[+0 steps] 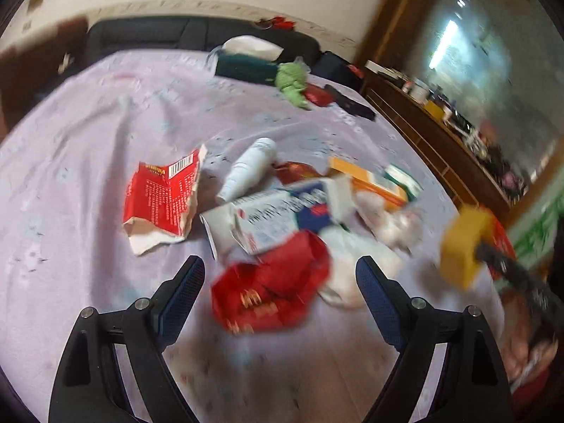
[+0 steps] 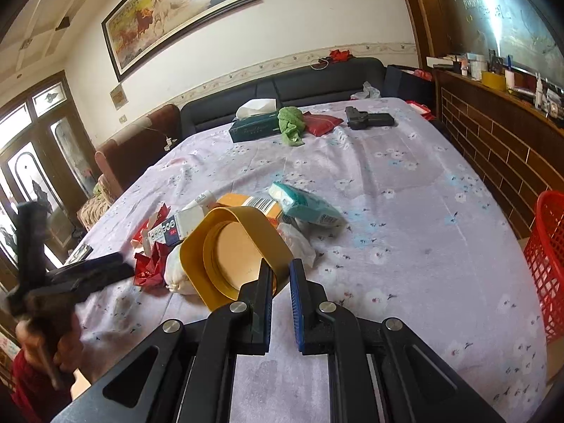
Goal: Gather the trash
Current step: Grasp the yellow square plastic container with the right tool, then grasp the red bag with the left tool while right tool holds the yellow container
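My left gripper (image 1: 280,271) is open just above a crumpled red wrapper (image 1: 271,292) at the near edge of a trash pile on the lilac tablecloth (image 1: 88,134). The pile holds a torn red packet (image 1: 160,201), a white bottle (image 1: 248,169), a white and blue carton (image 1: 275,216), an orange box (image 1: 373,181) and white plastic (image 1: 359,264). My right gripper (image 2: 281,275) is shut on the wall of a yellow bin (image 2: 232,250), held tilted above the cloth beside the pile; the bin also shows in the left wrist view (image 1: 465,243). A teal tissue pack (image 2: 306,206) lies behind it.
At the table's far end lie a dark green tissue box (image 2: 253,128), a green cloth (image 2: 290,123), a red pouch (image 2: 320,123) and a black device (image 2: 368,118). A red mesh basket (image 2: 548,264) stands off the right edge. A dark sofa (image 2: 282,84) and wooden counter (image 2: 500,120) border the table.
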`<state>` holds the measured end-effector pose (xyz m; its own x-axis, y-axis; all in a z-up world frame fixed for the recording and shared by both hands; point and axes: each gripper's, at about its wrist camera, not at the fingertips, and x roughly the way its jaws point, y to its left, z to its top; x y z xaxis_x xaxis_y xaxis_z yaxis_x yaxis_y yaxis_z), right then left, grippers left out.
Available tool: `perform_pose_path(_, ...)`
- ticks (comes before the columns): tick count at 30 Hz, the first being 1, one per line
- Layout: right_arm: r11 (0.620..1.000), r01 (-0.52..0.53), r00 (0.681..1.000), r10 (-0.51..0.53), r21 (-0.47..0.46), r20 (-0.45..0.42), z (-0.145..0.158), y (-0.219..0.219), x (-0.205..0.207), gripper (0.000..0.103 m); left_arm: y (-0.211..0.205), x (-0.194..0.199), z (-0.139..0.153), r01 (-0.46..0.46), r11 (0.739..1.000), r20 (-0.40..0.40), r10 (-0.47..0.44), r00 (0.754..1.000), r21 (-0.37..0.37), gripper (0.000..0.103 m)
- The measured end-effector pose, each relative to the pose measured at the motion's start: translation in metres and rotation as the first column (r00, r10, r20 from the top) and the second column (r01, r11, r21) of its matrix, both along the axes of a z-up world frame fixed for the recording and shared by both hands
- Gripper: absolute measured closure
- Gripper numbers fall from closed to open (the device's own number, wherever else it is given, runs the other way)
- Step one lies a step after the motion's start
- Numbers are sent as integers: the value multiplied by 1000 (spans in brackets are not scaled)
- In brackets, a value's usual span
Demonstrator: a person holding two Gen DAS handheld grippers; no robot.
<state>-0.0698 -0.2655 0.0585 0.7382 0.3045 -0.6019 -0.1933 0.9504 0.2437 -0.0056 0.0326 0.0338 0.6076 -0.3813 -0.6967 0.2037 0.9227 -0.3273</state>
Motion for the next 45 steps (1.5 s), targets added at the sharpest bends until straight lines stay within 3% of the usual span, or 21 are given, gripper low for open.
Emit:
perform_pose_path(3, 1000, 0, 1000, 0, 1, -10, -2, 0, 0, 93, 0, 8, -16, 19, 999, -67, -22, 998, -41, 17)
perform_pose_path(6, 1000, 2, 1000, -2, -2, -11, -2, -3, -1, 93, -14, -7, -11, 121, 990, -54, -124, 991, -67, 17)
perform_pose_path(8, 1000, 4, 1000, -4, 4, -13, -3, -5, -1, 93, -27, -24, -7, 222, 972, -54, -227, 972, -81, 17)
perform_pose_path(10, 1000, 2, 1000, -2, 9, -15, -3, -7, 0, 93, -38, -42, 0, 292, 955, -32, -294, 955, -60, 17)
perform_pose_path(12, 1000, 3, 1000, -3, 11, -15, -4, -8, -1, 93, -45, -55, 5, 303, 953, -14, -303, 953, 2, 17)
perform_pose_path(16, 1000, 4, 1000, -4, 18, -21, -6, -10, 0, 93, -37, -56, 14, 191, 977, 29, -194, 981, 97, 17)
perform_pose_path(25, 1000, 7, 1000, -7, 16, -24, -7, -10, -4, 93, -52, -29, -7, 48, 998, -106, -45, 993, 27, 17)
perform_pose_path(31, 1000, 1, 1000, -1, 9, -27, -11, -6, -6, 93, -70, -34, -19, -27, 982, -67, 40, 997, 188, 17)
perform_pose_path(32, 1000, 3, 1000, -3, 6, -26, -11, -6, -6, 93, -69, -35, -20, -35, 979, -55, 47, 997, 201, 19)
perform_pose_path(34, 1000, 5, 1000, -4, 5, -29, -14, -6, -6, 93, -66, -34, -25, -57, 973, -51, 70, 996, 225, 37)
perform_pose_path(36, 1000, 4, 999, -4, 11, -37, -16, -7, -5, 93, -63, -35, -25, -73, 968, -24, 81, 996, 239, 46)
perform_pose_path(41, 1000, -3, 999, 4, 15, -39, -20, -3, -6, 93, -57, -40, -23, -96, 972, 18, 95, 995, 214, 61)
perform_pose_path(45, 1000, -6, 999, 7, 13, -33, -20, 1, -8, 93, -59, -52, -16, -112, 970, 92, 94, 991, 217, 62)
